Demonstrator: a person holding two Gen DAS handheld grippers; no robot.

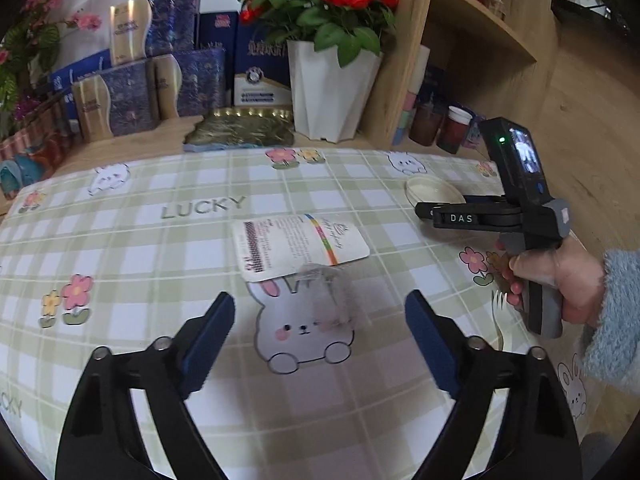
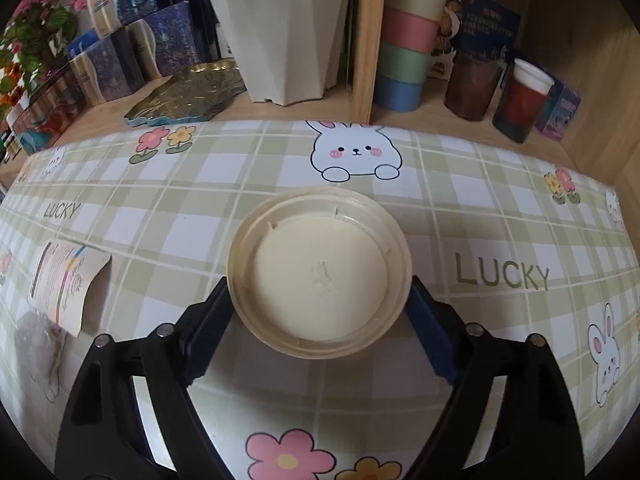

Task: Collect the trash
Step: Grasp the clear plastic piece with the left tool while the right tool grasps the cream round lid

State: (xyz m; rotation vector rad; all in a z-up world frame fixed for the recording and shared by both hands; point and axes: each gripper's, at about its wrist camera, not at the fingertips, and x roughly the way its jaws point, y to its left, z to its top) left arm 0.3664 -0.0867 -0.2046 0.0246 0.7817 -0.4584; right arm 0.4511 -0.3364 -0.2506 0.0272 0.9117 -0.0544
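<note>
Even, soft indoor light; strong fisheye bending, dark corners.

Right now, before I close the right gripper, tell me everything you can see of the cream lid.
The cream lid is round, looks like plastic, and lies flat on the checked tablecloth with its hollow underside up: a raised rim, small notches inside it, a faint mark at the centre. It sits between the right gripper pads, which flank its rim; whether they press on it is unclear. From the left wrist it lies right of the printed label, apart from it.
</note>
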